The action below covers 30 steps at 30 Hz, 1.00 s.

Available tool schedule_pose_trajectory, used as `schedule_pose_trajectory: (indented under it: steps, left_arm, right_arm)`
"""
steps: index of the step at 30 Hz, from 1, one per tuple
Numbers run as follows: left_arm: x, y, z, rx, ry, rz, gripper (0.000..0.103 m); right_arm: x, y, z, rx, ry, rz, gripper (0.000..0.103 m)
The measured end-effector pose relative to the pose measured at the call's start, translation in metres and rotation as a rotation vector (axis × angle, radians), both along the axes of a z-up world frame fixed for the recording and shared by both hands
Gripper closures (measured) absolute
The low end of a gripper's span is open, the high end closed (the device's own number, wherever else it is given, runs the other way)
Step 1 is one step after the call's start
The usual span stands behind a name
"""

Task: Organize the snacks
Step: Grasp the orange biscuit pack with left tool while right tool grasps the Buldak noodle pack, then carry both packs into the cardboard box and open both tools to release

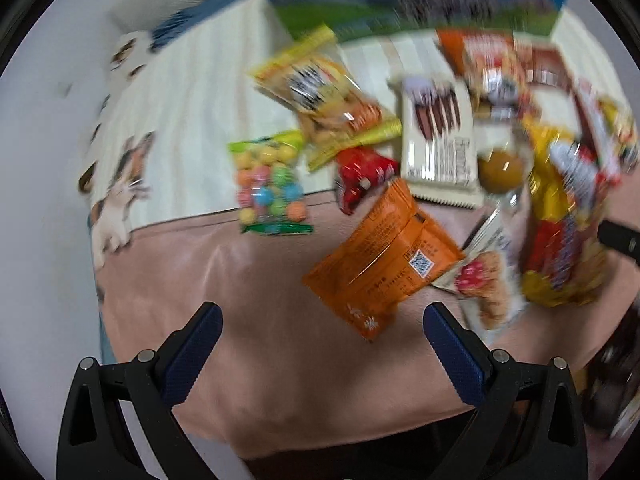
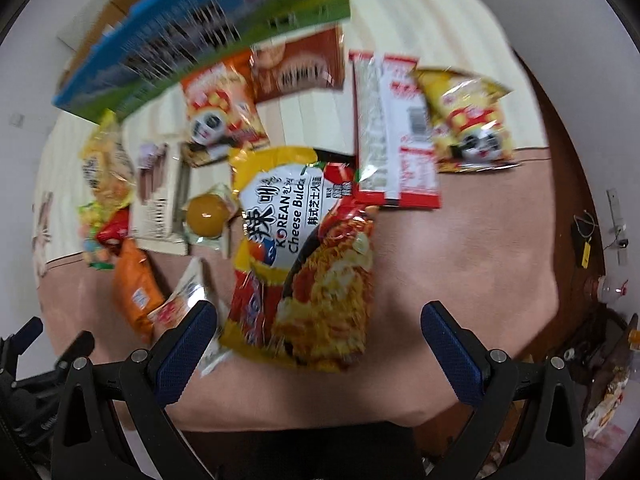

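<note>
My left wrist camera looks down along its fingers (image 1: 212, 340) at the table's left side, fairly close. My right one faces the middle, nearer the noodle bag (image 2: 304, 256). Both share the orange packet (image 1: 380, 264) and blue box (image 2: 200, 32).

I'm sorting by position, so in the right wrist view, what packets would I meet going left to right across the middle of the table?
Orange packet → cream chocolate-stick box → round yellow snack → Korean Cheese noodle bag → red-and-white packet → yellow panda bag.
</note>
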<state>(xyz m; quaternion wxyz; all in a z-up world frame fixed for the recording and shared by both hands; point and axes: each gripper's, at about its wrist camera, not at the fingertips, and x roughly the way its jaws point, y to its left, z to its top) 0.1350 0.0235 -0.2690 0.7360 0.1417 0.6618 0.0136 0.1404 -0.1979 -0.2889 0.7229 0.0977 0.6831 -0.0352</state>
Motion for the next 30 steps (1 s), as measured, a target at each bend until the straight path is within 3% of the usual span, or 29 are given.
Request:
schedule_pose_trajectory:
  steps: [6,8,9,12,16,19,22,26,30]
  left_arm:
    - [0.014,-0.021,-0.049,0.019,0.093,-0.186,0.0]
    - [0.016,-0.029,-0.06,-0.014,0.107,-0.253,0.012]
    - [0.017,-0.029,-0.063,-0.021,0.109,-0.257,0.028]
    - [0.02,-0.02,-0.063,-0.068,0.108,-0.193,0.03]
    - [0.016,0.019,-0.054,-0.195,0.116,0.029,0.032]
    - [0.004,0.065,-0.058,-0.313,0.139,0.271,0.033]
    - [-0.008,0.093,-0.069,-0.4,0.173,0.392,0.032]
    - [-0.021,0.107,-0.085,-0.435,0.215,0.37,0.032]
    - [-0.034,0.113,-0.082,-0.415,0.178,0.322,0.033]
  right_arm:
    - [0.011,0.013,-0.039,-0.003,0.054,0.011,0.0]
    - [0.013,0.015,-0.049,-0.013,0.068,0.008,0.0]
    - [0.015,0.017,-0.055,-0.006,0.074,0.002,0.0]
    - [0.018,0.018,-0.069,0.031,0.084,-0.022,0.003]
    - [0.021,0.02,-0.081,0.023,0.088,-0.014,0.015]
    - [0.016,0.021,-0.081,0.026,0.08,0.029,0.019]
    - [0.001,0.021,-0.083,0.014,0.111,0.08,0.021]
    - [-0.016,0.029,-0.093,0.01,0.129,0.119,0.02]
    - [-0.013,0.028,-0.108,0.016,0.149,0.065,0.018]
